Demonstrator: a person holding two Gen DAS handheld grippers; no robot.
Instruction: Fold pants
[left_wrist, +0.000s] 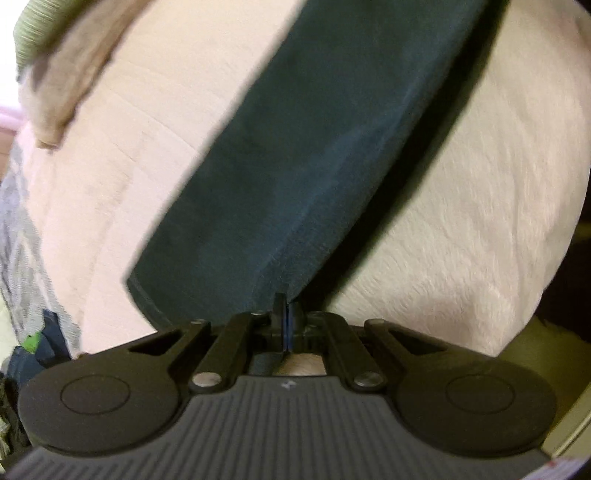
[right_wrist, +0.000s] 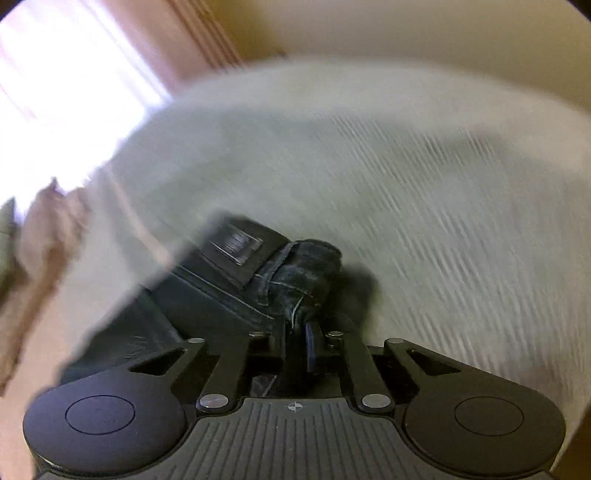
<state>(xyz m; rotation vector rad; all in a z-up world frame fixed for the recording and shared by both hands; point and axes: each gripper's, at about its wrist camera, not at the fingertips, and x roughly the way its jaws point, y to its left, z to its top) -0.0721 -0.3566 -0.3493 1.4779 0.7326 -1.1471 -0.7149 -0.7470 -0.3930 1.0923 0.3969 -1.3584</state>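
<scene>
Dark blue-black pants (left_wrist: 317, 155) stretch as a long band across a pale bedspread (left_wrist: 480, 206) in the left wrist view. My left gripper (left_wrist: 286, 306) is shut on the hem end of a pant leg, which lifts off the bed near the fingers. In the right wrist view the waistband end of the pants (right_wrist: 236, 273), with a leather label patch (right_wrist: 236, 245), is bunched at my right gripper (right_wrist: 301, 332), which is shut on the thick denim edge. That view is blurred by motion.
A tan and green pillow or cloth (left_wrist: 62, 70) lies at the far left of the bed. A bright window with curtains (right_wrist: 74, 96) is at the upper left. A yellowish wall (right_wrist: 406, 33) runs behind the bed. Patterned fabric (left_wrist: 22, 236) hangs at the bed's left edge.
</scene>
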